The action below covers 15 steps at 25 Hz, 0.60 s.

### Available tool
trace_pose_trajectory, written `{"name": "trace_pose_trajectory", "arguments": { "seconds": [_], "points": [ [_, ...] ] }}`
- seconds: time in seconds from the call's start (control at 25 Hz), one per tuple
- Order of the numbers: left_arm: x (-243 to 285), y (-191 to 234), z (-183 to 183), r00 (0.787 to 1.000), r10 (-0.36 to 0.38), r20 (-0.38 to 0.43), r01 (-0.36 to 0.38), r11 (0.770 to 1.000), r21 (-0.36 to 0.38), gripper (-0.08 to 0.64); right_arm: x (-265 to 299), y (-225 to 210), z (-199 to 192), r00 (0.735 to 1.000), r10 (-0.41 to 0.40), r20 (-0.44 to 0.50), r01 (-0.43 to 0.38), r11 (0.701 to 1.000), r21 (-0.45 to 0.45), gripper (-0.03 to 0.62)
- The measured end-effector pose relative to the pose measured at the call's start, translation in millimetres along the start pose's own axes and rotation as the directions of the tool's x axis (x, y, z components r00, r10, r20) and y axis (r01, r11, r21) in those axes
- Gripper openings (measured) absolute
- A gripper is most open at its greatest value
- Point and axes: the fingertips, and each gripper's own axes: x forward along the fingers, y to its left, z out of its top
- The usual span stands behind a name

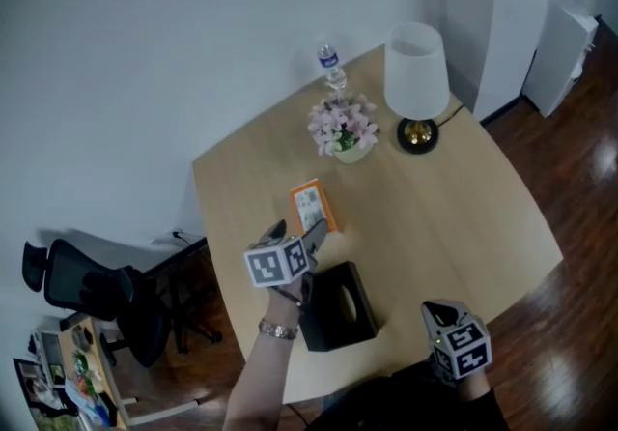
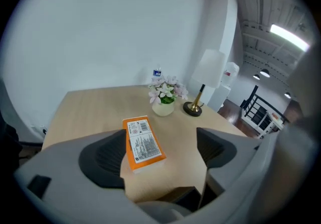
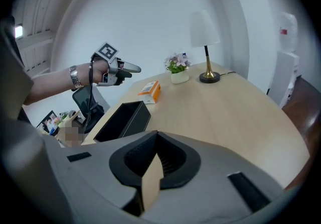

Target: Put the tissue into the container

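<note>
An orange tissue pack [image 1: 314, 207] lies flat on the wooden table [image 1: 463, 197]. A black open-topped container [image 1: 338, 306] stands close to the front edge, just this side of the pack. My left gripper [image 1: 307, 238] hovers over the container's far end, open, its fingers pointing at the pack. In the left gripper view the tissue pack [image 2: 143, 142] lies just ahead of the wide-apart jaws of the left gripper [image 2: 160, 150], untouched. My right gripper [image 1: 446, 315] hangs at the front right, off the table's edge. Its jaws are shut on nothing. The right gripper view shows the container [image 3: 120, 120] and the tissue pack [image 3: 150, 90].
At the far side of the table stand a white-shaded lamp [image 1: 415, 81], a pot of pink flowers [image 1: 345, 129] and a water bottle [image 1: 331, 67]. A black office chair [image 1: 97, 294] is on the floor to the left. A white wall runs behind the table.
</note>
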Motion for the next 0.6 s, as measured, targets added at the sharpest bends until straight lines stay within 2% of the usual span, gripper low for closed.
{"name": "trace_pose_trajectory", "arguments": {
  "seconds": [0.08,0.2,0.36,0.6],
  "points": [
    [28,8,-1,0.998,0.046,-0.048,-0.047,0.999,-0.004,0.506,1,-10,3,1.0,-0.002,0.001,0.002,1.0,0.016,0.005],
    [65,25,-12,0.989,0.097,-0.113,-0.101,0.994,-0.031,0.554,5,-22,5,1.0,-0.007,-0.002,0.007,0.999,0.032,0.005],
    [97,41,-32,0.974,0.122,-0.191,-0.135,0.989,-0.056,0.56,10,-28,4,1.0,-0.004,-0.022,0.005,0.999,0.043,0.005],
    [120,47,-61,0.954,0.134,-0.267,-0.149,0.988,-0.036,0.549,20,-27,1,0.998,0.019,-0.054,-0.017,0.999,0.035,0.005]
  ]
}}
